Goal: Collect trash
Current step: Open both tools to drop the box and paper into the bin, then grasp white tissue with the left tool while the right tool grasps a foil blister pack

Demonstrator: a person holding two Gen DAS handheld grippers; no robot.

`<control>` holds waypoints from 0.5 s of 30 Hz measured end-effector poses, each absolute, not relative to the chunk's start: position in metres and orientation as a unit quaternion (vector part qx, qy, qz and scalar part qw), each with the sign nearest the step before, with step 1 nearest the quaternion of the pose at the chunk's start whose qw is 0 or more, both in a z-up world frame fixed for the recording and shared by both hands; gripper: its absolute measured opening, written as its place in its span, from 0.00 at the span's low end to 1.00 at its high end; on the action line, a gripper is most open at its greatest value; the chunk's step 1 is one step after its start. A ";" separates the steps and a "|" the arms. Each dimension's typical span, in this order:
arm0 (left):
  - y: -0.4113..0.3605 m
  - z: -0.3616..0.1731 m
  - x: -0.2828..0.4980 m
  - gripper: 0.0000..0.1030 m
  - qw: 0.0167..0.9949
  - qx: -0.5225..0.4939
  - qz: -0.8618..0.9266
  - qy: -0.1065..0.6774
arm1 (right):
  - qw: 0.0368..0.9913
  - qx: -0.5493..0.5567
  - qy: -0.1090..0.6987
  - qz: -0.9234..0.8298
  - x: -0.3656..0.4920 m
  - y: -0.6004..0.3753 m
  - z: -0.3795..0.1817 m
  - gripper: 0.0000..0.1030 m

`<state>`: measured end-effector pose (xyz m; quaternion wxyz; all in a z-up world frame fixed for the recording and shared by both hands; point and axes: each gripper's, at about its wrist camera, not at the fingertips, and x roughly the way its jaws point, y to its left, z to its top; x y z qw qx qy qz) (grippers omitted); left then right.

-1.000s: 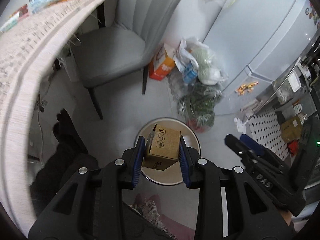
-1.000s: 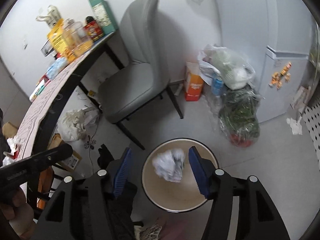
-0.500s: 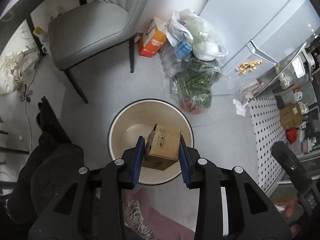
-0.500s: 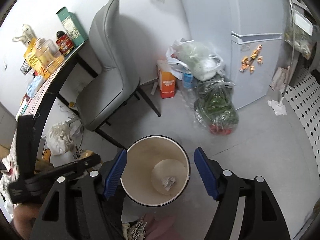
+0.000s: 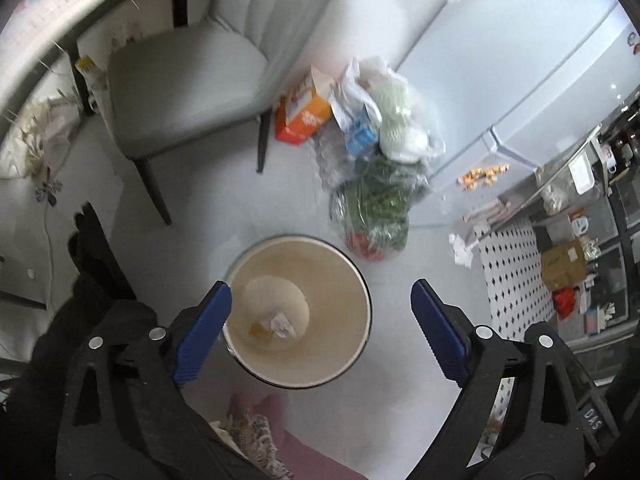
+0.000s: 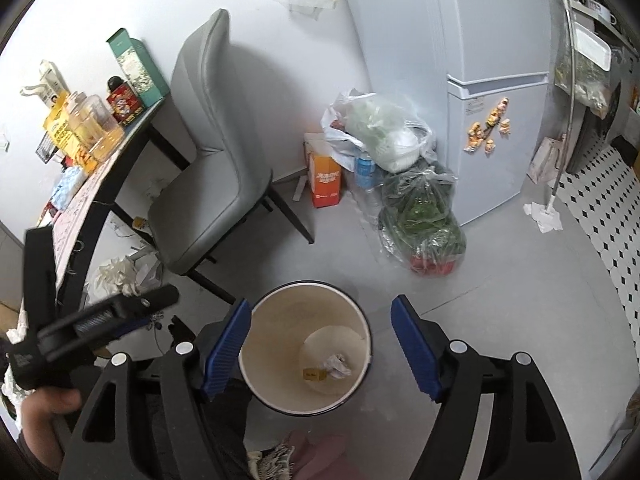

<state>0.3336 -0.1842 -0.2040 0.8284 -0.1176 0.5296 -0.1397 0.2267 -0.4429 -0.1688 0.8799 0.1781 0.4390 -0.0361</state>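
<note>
Left wrist view, left gripper [image 5: 320, 324]: we see its blue-padded jaws spread wide, having just been opening, with nothing between the pads.
Left wrist view, bin: the round cream plastic trash bin with a dark rim [image 5: 344, 264] stands on the grey floor right below the gripper.
Left wrist view, trash: a crumpled white paper ball [image 5: 282, 322] and a small brown cardboard box [image 5: 258, 330] lie side by side on the bin bottom.
Left wrist view, surroundings: a grey upholstered chair [image 5: 180, 80] stands beyond the bin.
Right wrist view, right gripper [image 6: 320, 346]: we see its jaws apart, having just been opening, empty, above the same bin [image 6: 276, 320].
Right wrist view, trash: the paper ball [image 6: 337, 365] and the box [image 6: 313, 374] rest on the bin bottom, touching or nearly so.
Right wrist view, left gripper: it shows at the left edge [image 6: 156, 300], held by a hand [image 6: 44, 416].
</note>
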 end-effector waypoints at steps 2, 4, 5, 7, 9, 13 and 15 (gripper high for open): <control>-0.174 -0.191 0.331 0.89 0.836 -0.123 -0.137 0.516 | 0.884 0.173 0.433 -0.027 0.228 -0.433 -0.161 0.73; -0.164 -0.176 0.326 0.89 0.845 -0.127 -0.134 0.502 | 0.888 0.167 0.427 -0.020 0.229 -0.424 -0.153 0.77; -0.160 -0.169 0.324 0.89 0.849 -0.128 -0.132 0.495 | 0.891 0.165 0.423 -0.016 0.229 -0.419 -0.147 0.80; -0.149 -0.154 0.318 0.91 0.861 -0.126 -0.122 0.477 | 0.897 0.162 0.412 -0.005 0.228 -0.406 -0.135 0.85; -0.139 -0.138 0.311 0.94 0.876 -0.122 -0.103 0.455 | 0.904 0.157 0.397 0.002 0.226 -0.395 -0.122 0.92; -0.115 -0.106 0.296 0.94 0.896 -0.117 -0.083 0.419 | 0.913 0.131 0.386 0.018 0.224 -0.363 -0.100 0.92; -0.098 -0.092 0.287 0.94 0.903 -0.123 -0.072 0.406 | 0.912 0.122 0.391 0.027 0.225 -0.349 -0.093 0.93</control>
